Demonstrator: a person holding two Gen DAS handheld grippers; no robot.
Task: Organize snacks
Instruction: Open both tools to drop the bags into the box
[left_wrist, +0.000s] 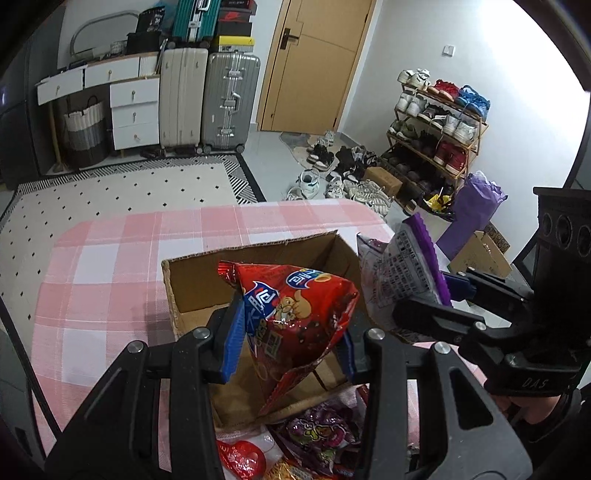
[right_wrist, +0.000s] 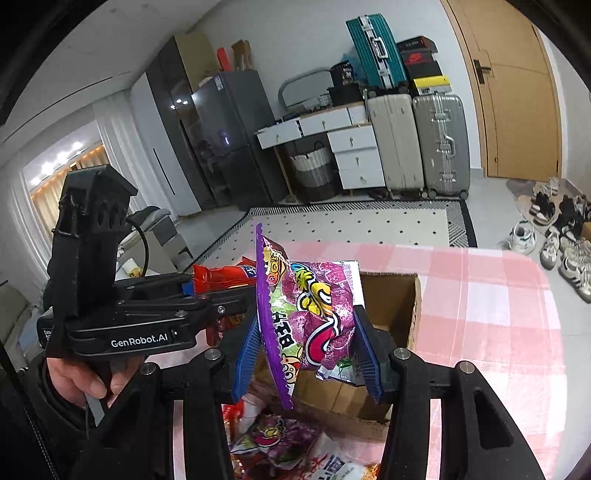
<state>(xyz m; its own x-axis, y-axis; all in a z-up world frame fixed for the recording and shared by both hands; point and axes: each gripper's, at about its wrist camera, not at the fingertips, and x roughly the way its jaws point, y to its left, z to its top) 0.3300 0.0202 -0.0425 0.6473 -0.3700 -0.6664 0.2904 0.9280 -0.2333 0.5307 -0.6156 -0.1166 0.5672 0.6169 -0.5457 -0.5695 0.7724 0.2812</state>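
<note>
Your left hand-held gripper (left_wrist: 291, 332) is clamped on the red snack bag (left_wrist: 299, 317), holding it right above the open cardboard box (left_wrist: 192, 284). Your right hand-held gripper (right_wrist: 304, 350) is squeezed onto the purple snack bag (right_wrist: 314, 314), hanging just over the box's near right side. The box sits on the pink checked surface (left_wrist: 103, 266), and a loose pile of snack packets (left_wrist: 321, 435) lies against its near wall.
</note>
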